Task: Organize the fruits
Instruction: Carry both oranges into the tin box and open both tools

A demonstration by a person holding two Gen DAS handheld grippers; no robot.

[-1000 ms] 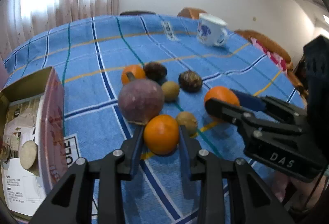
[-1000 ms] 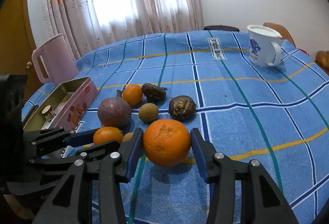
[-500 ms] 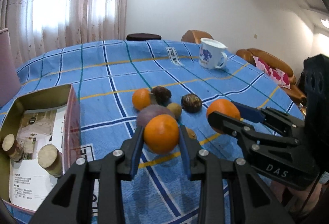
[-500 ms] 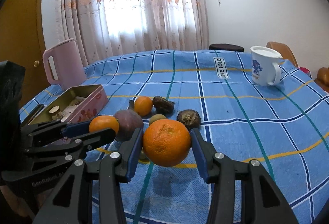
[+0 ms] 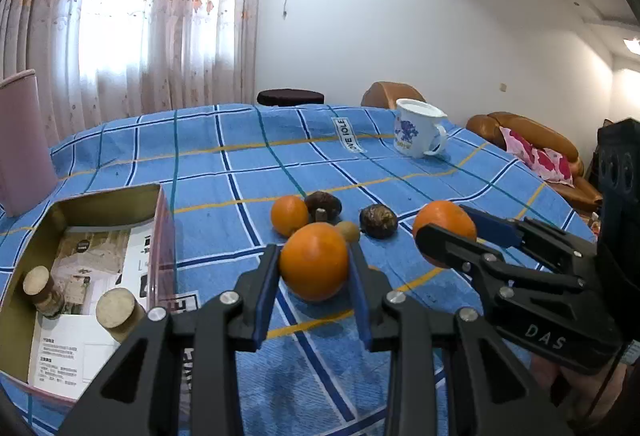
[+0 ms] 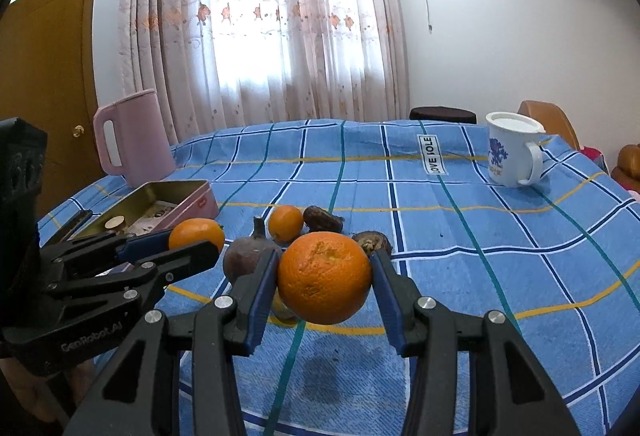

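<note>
My left gripper (image 5: pixel 314 268) is shut on an orange (image 5: pixel 314 261) and holds it above the blue checked tablecloth (image 5: pixel 240 164). My right gripper (image 6: pixel 324 278) is shut on a larger orange (image 6: pixel 324 276), also lifted; it shows at the right of the left wrist view (image 5: pixel 444 222). On the cloth remain a small orange (image 5: pixel 289 215), two dark brown fruits (image 5: pixel 323 205) (image 5: pixel 378 221), a small tan fruit (image 5: pixel 349 231) and a purple round fruit (image 6: pixel 246 258). An open pink tin (image 5: pixel 80 276) lies at the left.
The tin holds papers and two cork-topped jars (image 5: pixel 116 310). A white mug (image 5: pixel 418 132) stands at the far right of the table. A pink jug (image 6: pixel 132 134) stands at the far left. Chairs and a sofa (image 5: pixel 528 152) are beyond the table edge.
Both grippers have risen from the cloth with their oranges held. The views have tilted up, showing more wall and curtain.
</note>
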